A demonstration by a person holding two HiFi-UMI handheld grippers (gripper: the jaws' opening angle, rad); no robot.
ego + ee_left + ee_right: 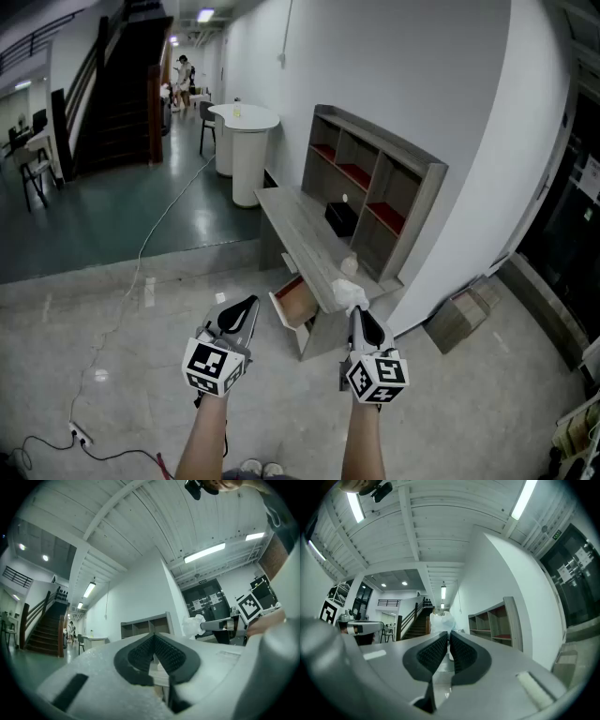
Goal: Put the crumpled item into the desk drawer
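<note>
The white crumpled item is pinched at the tips of my right gripper, which is shut on it above the desk's near end. In the right gripper view the crumpled item sticks out just past the narrow jaws. The grey desk stands against the wall, and its drawer is pulled open below the near end. My left gripper hangs shut and empty to the left of the drawer. From the left gripper view, the right gripper shows with the crumpled item.
A cubby shelf sits on the desk with a black object and a small white thing in front. A round white table stands beyond. A cardboard box lies right, and a cable crosses the floor.
</note>
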